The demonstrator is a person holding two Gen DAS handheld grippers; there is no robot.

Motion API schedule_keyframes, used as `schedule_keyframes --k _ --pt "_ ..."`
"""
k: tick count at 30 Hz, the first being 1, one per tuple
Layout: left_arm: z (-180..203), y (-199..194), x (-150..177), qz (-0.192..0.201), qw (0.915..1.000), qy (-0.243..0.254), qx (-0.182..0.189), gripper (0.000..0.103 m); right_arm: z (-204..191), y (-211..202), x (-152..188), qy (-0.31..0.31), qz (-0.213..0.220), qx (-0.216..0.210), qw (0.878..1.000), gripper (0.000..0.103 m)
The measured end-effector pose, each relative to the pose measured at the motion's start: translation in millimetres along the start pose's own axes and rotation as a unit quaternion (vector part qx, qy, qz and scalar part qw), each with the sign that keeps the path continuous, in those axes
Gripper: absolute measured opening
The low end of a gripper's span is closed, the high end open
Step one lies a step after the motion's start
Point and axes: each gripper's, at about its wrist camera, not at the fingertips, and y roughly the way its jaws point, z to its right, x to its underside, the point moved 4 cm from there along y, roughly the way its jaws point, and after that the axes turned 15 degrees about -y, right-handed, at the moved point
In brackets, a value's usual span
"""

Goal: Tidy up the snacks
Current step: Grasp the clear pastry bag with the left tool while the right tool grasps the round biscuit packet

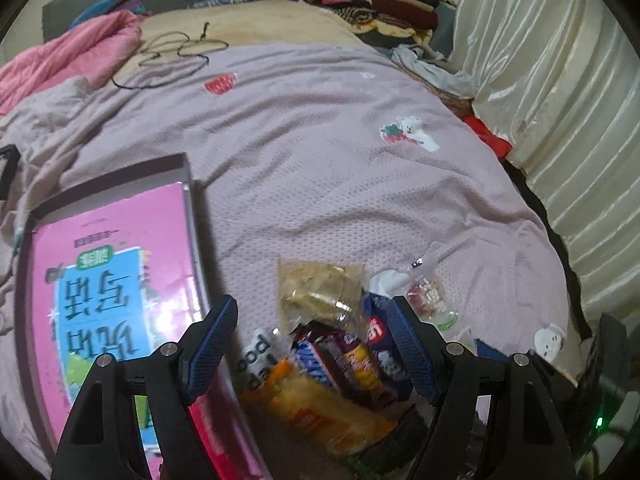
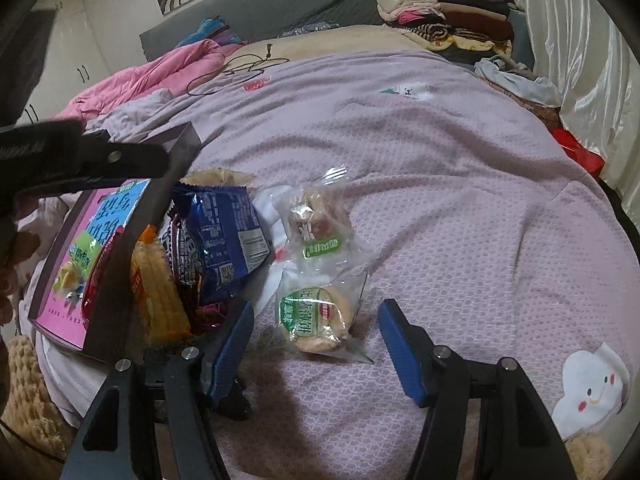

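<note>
Clearly legible, "SNICKERS" marks the brown bar [image 1: 320, 360] beside the blue packet [image 1: 380, 344].

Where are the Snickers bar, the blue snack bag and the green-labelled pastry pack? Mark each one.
Snickers bar [image 1: 320, 364]: left wrist view, on its blue lettering.
blue snack bag [image 2: 230, 226]: right wrist view, on its printed back panel.
green-labelled pastry pack [image 2: 308, 316]: right wrist view, on its round green label.

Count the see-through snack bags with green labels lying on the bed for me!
2. One clear bag lies between the right gripper fingers, untouched. The other lies just beyond it, beside the blue packet. More may hide in the pile.
</note>
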Motion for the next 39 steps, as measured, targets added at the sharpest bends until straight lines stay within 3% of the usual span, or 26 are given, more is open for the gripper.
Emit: schedule_keyframes --k 5,17,28,39 --pt "2.7 22.9 -8.2 -0.028 0.9996 -0.006 -0.004 0.078 1.2 5.9 0.4 0.0 -0.006 -0.001 1.0 0.055" --pt "10.3 57.1 -9.9 -0.082 0.9966 -0.001 -0.003 0.077 -0.5 12.4 -3.6 -0.01 -0.003 -0.005 1.0 0.05" --pt "9.6 67.1 -11.5 -0.082 0.9964 0.008 -0.021 0.059 -5.2 12.5 -4.2 -0.019 -0.001 -0.002 1.0 0.043" --pt "-4.2 32.8 -16.8 -0.05 0.9981 -0.026 0.025 0.055 5.5 -11.9 -1.9 0.031 0.048 -0.067 0.996 0.04"
